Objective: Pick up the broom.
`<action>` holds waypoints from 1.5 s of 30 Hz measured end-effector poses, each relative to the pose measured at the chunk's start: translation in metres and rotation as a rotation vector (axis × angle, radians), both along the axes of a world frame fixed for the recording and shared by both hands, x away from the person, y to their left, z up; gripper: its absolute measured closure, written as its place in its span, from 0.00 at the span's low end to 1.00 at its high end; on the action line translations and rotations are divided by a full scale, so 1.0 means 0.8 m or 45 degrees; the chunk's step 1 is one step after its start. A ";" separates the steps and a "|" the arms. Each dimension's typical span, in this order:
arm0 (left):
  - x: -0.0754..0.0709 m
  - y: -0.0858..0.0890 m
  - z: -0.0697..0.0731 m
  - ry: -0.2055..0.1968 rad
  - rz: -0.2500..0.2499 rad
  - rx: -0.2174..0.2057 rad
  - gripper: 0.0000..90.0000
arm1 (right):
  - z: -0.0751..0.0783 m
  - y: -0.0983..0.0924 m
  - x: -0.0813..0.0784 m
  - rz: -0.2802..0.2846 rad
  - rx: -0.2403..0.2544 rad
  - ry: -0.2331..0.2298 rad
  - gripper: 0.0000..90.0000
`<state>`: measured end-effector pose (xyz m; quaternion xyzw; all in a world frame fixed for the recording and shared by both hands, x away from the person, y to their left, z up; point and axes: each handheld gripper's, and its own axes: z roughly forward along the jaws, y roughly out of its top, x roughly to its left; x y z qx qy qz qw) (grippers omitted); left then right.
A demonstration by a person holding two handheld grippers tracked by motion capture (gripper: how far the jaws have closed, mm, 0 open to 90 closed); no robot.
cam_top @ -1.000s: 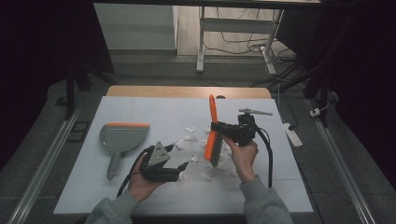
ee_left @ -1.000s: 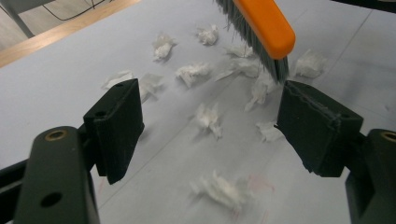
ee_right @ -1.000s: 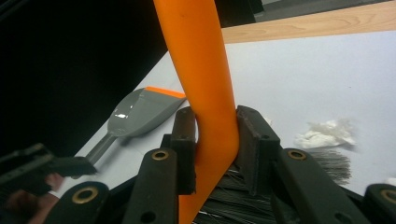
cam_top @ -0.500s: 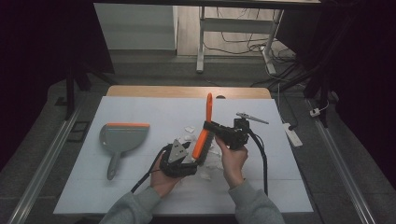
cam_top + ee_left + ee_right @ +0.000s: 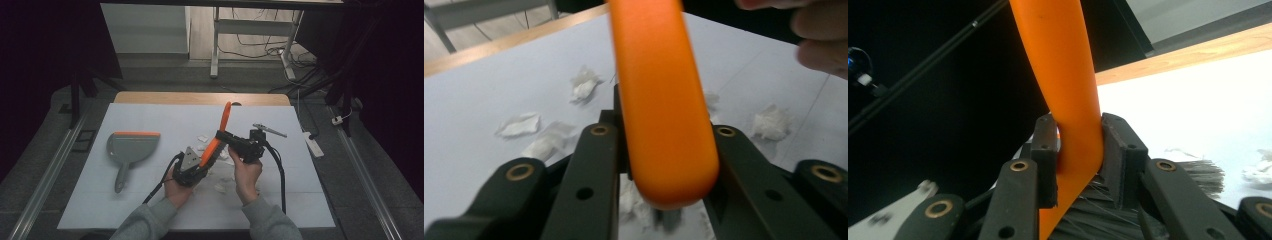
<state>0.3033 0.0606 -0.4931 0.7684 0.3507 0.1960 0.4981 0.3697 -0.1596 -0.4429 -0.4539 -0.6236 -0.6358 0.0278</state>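
Counter littered with paper scraps [image 5: 224, 186]; I've both grippers' fingers clenched on the brush [image 5: 216, 142], left gripper [image 5: 196, 171] just closed low, right gripper [image 5: 223, 138] mid-handle, axis slanting up-away.

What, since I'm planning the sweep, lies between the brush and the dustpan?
Nothing visible: bare table lies between the brush and the dustpan; the paper scraps sit near the brush, right of the dustpan.

The right tool [image 5: 1079, 160] clamps the orange handle [image 5: 1063, 65] of a brush between its two black pads [image 5: 1120, 160], near where the handle widens into the head. The handle rises above the tool, leaning a little left. Dark bristles [image 5: 1198, 180] fan out to the tool's right, low over the white tabletop [image 5: 1208, 100]. A crumpled paper scrap [image 5: 1260, 172] lies farther right, beyond them.
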 end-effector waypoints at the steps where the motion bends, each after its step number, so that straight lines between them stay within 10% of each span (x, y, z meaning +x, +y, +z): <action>1: 0.002 0.004 0.001 0.011 0.000 0.003 0.86 | 0.000 0.000 0.000 0.004 0.005 0.004 0.78; 10: 0.006 0.019 0.007 0.048 -0.026 -0.006 0.87 | 0.001 0.004 0.002 0.026 -0.018 -0.005 0.74; 17: 0.018 0.069 0.024 0.127 -0.009 -0.124 0.88 | 0.014 -0.006 -0.004 0.018 -0.063 -0.086 0.60; 26: 0.016 0.108 0.046 0.177 -0.119 0.005 0.88 | 0.021 -0.022 -0.012 0.121 -0.392 -0.201 0.52; 45: 0.017 0.118 0.061 0.287 -0.317 0.211 0.87 | 0.042 -0.027 -0.052 0.414 -0.705 -0.328 0.46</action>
